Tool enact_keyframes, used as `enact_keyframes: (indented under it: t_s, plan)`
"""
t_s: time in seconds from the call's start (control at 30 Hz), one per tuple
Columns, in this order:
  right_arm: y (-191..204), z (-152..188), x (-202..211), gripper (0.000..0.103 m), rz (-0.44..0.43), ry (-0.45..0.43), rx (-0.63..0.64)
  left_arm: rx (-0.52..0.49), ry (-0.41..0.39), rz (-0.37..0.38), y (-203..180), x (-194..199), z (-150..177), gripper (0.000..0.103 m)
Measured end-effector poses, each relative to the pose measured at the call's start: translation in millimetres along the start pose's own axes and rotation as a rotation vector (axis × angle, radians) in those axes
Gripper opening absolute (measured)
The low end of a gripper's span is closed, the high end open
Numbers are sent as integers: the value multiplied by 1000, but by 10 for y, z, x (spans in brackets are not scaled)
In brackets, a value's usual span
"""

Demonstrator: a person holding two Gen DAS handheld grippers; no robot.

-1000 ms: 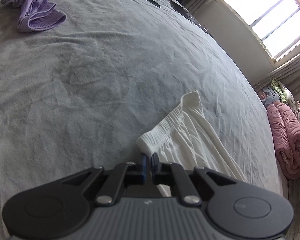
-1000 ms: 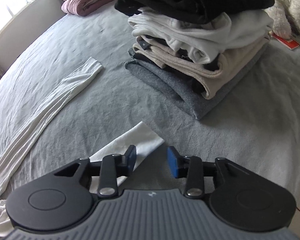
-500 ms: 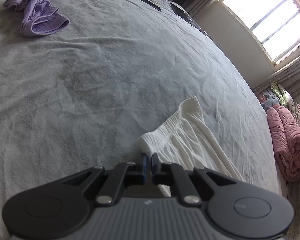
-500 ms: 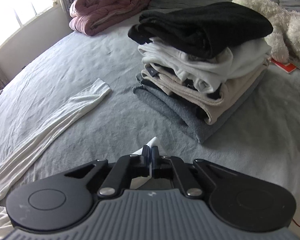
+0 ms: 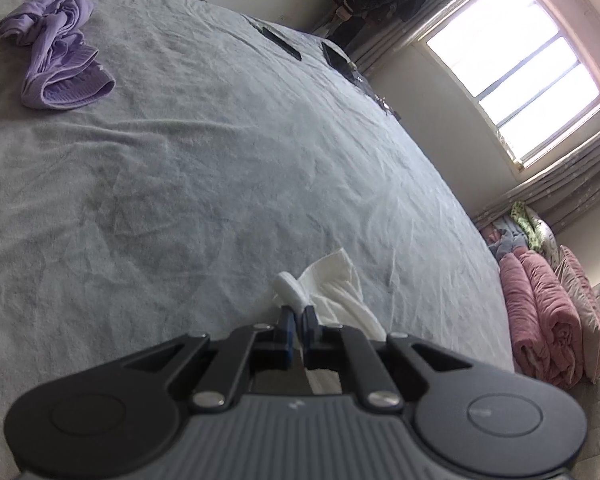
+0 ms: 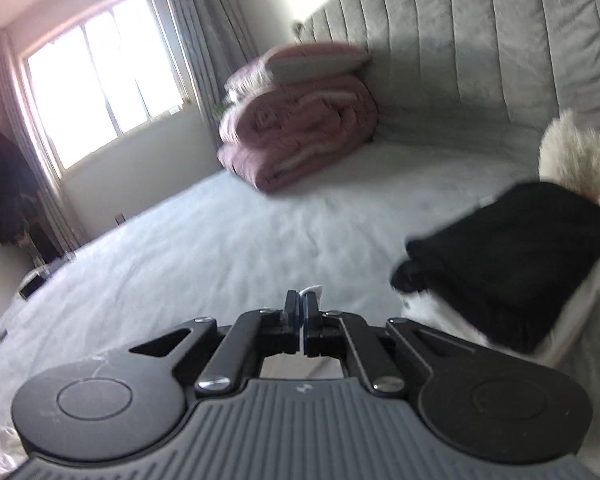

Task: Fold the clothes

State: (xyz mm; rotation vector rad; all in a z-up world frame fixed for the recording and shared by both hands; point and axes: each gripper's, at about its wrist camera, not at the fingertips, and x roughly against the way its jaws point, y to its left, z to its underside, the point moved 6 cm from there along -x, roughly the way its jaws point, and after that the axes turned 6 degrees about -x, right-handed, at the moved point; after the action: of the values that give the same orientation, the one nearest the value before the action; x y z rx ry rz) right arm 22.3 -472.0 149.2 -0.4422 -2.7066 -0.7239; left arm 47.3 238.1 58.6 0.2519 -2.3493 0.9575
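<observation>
A white garment [image 5: 336,288] hangs bunched from my left gripper [image 5: 298,314], which is shut on its ribbed waistband and holds it above the grey bed [image 5: 220,152]. My right gripper [image 6: 301,304] is shut on another edge of the same white garment [image 6: 314,290], of which only a small tip shows past the fingers. The right view is blurred and raised. A stack of folded clothes with a black piece on top [image 6: 512,252] stands to the right of the right gripper.
A crumpled purple garment [image 5: 56,68] lies at the far left of the bed. A rolled pink quilt [image 6: 300,128] sits by the grey headboard [image 6: 480,40]. A white plush toy [image 6: 576,160] is behind the stack. Dark flat items [image 5: 336,60] lie near the bed's far edge.
The right gripper closed on the white garment's end and lifted, and its view swung up toward the headboard. The left gripper lifted the waistband, so the cloth now bunches off the bed.
</observation>
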Motion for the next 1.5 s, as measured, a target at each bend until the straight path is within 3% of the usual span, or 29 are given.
enact_keyframes:
  t_s: [0.1, 0.2, 0.3, 0.4, 0.43, 0.47, 0.57, 0.63, 0.87, 1.17, 1.5]
  plan:
    - [97, -168, 192, 0, -19, -55, 24, 2, -11, 15, 17, 65, -21, 4]
    - [-24, 0, 222, 0, 21, -22, 70, -5, 4, 17, 54, 91, 22, 4]
    - [-354, 356, 62, 0, 103, 99, 53, -46, 28, -1, 84, 103, 133, 4]
    - [-815, 838, -210, 0, 243, 268, 38, -66, 81, -37, 168, 82, 293, 4]
    - [-957, 952, -259, 1, 286, 338, -10, -63, 96, -48, 211, 82, 344, 4]
    - [-1016, 976, -248, 1, 273, 368, -68, -56, 110, -59, 261, 84, 394, 4]
    - [-983, 944, -164, 0, 278, 348, -1, -61, 119, -80, 369, 128, 466, 4]
    - [-1022, 1013, -167, 0, 286, 376, -2, -64, 116, -92, 423, 150, 490, 4]
    - [-980, 991, -12, 0, 239, 334, 30, -92, 119, -106, 529, 210, 572, 4]
    - [-1016, 1004, -4, 1, 222, 369, 58, -199, 120, -157, 517, 231, 652, 4]
    - [-1020, 1020, 85, 1, 187, 418, 127, -220, 130, -169, 544, 270, 682, 4]
